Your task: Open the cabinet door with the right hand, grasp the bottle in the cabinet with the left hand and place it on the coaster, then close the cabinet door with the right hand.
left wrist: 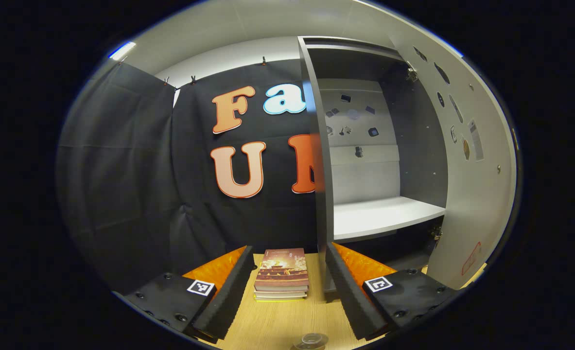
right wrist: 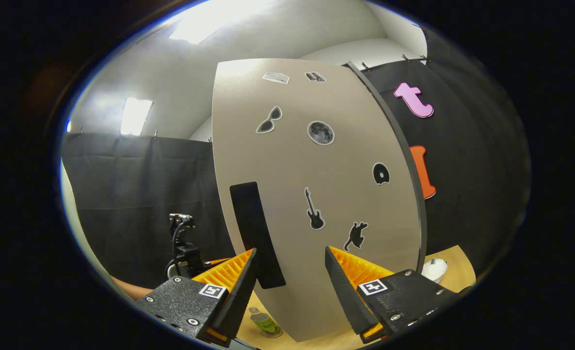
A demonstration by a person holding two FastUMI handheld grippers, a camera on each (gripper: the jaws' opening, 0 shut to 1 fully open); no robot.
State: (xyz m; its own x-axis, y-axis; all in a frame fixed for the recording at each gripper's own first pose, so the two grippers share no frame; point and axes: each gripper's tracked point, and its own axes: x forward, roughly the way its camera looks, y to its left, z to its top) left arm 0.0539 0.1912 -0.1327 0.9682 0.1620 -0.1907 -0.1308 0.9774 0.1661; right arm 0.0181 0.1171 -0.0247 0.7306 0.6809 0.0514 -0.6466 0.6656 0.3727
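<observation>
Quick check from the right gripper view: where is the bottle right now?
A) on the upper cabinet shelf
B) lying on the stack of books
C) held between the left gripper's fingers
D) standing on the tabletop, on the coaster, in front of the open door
D: in the right gripper view the bottle stands upright on the coaster on the table, just before the open cabinet door.

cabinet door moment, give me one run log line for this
cabinet door: open | shelf: bare | bottle: on table, outside cabinet | left gripper: open | right gripper: open, at door handle
</observation>
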